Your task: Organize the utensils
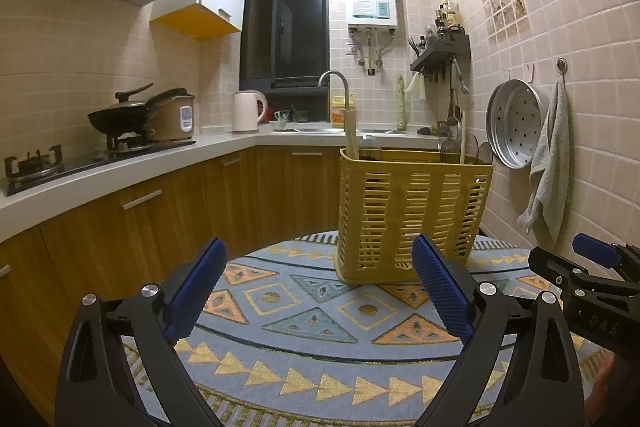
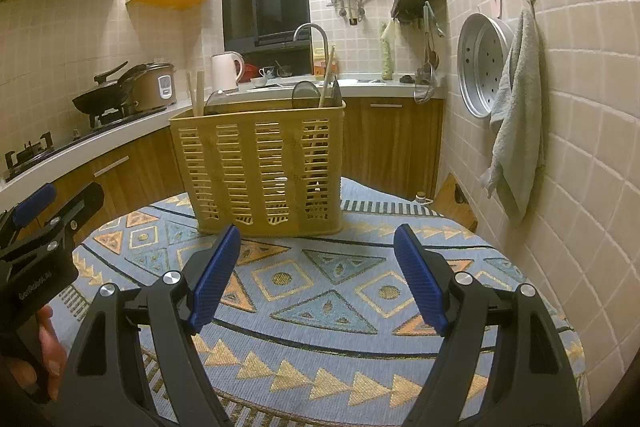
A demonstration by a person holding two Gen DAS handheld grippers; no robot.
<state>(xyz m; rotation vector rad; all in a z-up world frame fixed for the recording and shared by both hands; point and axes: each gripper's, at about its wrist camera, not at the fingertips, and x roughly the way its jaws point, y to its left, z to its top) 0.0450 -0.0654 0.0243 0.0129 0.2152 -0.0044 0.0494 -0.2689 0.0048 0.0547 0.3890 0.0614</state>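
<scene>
A yellow slatted utensil basket [image 1: 412, 211] [image 2: 260, 171] stands upright on the patterned cloth at the far side of a round table [image 1: 320, 347] [image 2: 320, 307]. Wooden chopsticks [image 1: 351, 135] [image 2: 196, 95], spoons and ladles [image 1: 450, 149] [image 2: 306, 95] stick up out of it. My left gripper [image 1: 320, 255] hangs open over the cloth just short of the basket, nothing between its blue pads. My right gripper [image 2: 318, 241] is open too, empty, facing the basket's long side. Each gripper shows at the edge of the other's view, the right gripper [image 1: 592, 259] and the left gripper [image 2: 48, 211], held by a hand [image 2: 48, 347].
Wooden cabinets with a white counter run along the left and back, carrying a stove with a wok [image 1: 120, 117], a rice cooker [image 1: 176, 115], a kettle [image 1: 246, 111] and a sink faucet [image 1: 336, 79]. A steamer tray [image 2: 482, 63] and towel [image 2: 516, 107] hang on the tiled right wall.
</scene>
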